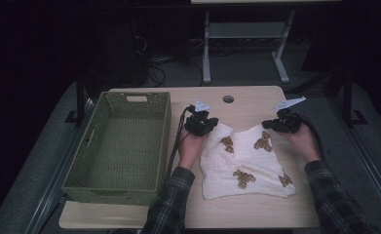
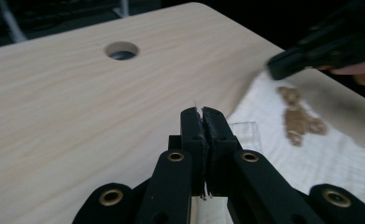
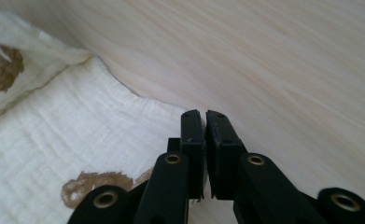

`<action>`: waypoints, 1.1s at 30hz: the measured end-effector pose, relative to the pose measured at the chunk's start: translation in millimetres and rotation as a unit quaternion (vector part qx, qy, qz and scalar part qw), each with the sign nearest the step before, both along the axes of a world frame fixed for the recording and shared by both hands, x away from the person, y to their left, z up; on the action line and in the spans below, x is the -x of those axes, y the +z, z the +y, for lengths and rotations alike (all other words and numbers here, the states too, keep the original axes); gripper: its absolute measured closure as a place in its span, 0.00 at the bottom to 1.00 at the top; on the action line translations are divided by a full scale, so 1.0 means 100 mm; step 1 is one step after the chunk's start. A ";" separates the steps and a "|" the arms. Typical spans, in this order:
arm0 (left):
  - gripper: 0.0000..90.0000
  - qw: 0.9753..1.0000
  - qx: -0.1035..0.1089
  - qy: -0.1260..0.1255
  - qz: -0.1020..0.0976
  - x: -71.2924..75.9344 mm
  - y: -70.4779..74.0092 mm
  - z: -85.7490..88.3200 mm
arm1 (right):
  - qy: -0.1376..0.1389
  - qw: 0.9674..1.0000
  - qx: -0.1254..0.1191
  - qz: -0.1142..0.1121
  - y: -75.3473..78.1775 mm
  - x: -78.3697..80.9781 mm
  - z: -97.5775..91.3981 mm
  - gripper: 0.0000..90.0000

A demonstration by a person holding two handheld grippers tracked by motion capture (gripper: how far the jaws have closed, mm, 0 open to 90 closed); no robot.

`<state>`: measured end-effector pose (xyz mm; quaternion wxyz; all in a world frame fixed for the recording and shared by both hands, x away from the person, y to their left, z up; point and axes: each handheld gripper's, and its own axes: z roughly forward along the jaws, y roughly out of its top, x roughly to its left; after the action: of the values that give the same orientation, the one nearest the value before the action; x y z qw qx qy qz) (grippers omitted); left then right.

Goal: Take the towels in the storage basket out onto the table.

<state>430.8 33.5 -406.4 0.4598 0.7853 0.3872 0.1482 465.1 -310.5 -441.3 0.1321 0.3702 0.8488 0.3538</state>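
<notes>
A cream cloth (image 1: 249, 163) printed with brown teddy bears lies on the wooden table (image 1: 256, 214), right of centre. My left gripper (image 1: 211, 125) is at its far left corner, jaws shut with cloth fibres pinched between them (image 2: 202, 114). At the far right corner my right gripper (image 1: 270, 126) has its jaws closed on the cloth's edge (image 3: 203, 116). Both far corners sit raised, and the cloth's far edge dips between them. The left gripper view also shows the right gripper (image 2: 311, 56) over the cloth (image 2: 311, 158). In the right gripper view the cloth (image 3: 54, 149) spreads to the left.
A green woven basket (image 1: 111, 187), nothing in it, stands on the left part of the table beside my left forearm. A round cable hole (image 1: 228, 99) is near the far edge. Table legs and cables stand on the floor beyond.
</notes>
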 end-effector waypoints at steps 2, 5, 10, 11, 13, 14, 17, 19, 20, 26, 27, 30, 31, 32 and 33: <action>0.98 1.000 -0.005 0.018 -0.007 -0.06 -0.02 0.02 | -0.011 1.000 0.001 -0.004 0.03 -0.01 -0.09 0.95; 0.98 0.999 -0.008 0.038 -0.004 -0.16 -0.06 0.06 | -0.025 1.000 -0.005 -0.009 0.07 -0.06 -0.21 0.95; 0.98 0.997 -0.032 0.064 0.003 -0.30 -0.19 0.08 | -0.037 0.999 -0.008 -0.010 0.12 -0.19 -0.31 0.95; 0.98 0.997 -0.037 0.070 0.006 -0.33 -0.23 0.09 | -0.036 0.999 -0.009 -0.007 0.11 -0.21 -0.31 0.95; 0.98 0.996 -0.044 0.079 0.017 -0.39 -0.31 0.11 | -0.036 0.999 -0.002 -0.001 0.07 -0.24 -0.29 0.95; 0.98 0.995 -0.047 0.083 0.022 -0.41 -0.35 0.12 | -0.034 0.999 0.001 0.002 0.04 -0.25 -0.28 0.94; 0.97 0.993 -0.059 0.092 0.042 -0.47 -0.47 0.13 | -0.035 0.999 0.007 0.011 -0.04 -0.28 -0.24 0.92; 0.97 0.992 -0.065 0.096 0.051 -0.49 -0.52 0.14 | -0.035 0.999 0.003 0.012 -0.08 -0.29 -0.23 0.83; 0.95 0.991 -0.068 0.097 0.056 -0.50 -0.54 0.15 | -0.037 0.999 -0.001 0.013 -0.08 -0.30 -0.23 0.81; 0.75 0.990 -0.080 0.103 0.053 -0.53 -0.59 0.15 | -0.048 0.999 -0.010 0.004 -0.07 -0.32 -0.26 0.78; 0.73 0.990 -0.080 0.099 0.053 -0.53 -0.60 0.14 | -0.049 0.999 -0.009 0.008 -0.08 -0.33 -0.28 0.78; 0.70 0.990 -0.077 0.103 0.056 -0.55 -0.63 0.14 | -0.056 0.998 -0.008 0.019 -0.13 -0.36 -0.30 0.78; 0.70 0.990 -0.077 0.103 0.058 -0.56 -0.64 0.14 | -0.057 0.998 -0.010 0.022 -0.14 -0.36 -0.31 0.78; 0.69 0.990 -0.081 0.103 0.058 -0.56 -0.65 0.14 | -0.057 0.998 -0.010 0.023 -0.15 -0.36 -0.31 0.78; 0.69 0.990 -0.078 0.102 0.060 -0.57 -0.66 0.14 | -0.057 0.998 -0.010 0.024 -0.16 -0.36 -0.31 0.78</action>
<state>487.6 48.0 -472.8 0.3557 0.7823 0.4797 0.1768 500.9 -341.2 -457.2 0.1276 0.4274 0.8260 0.3448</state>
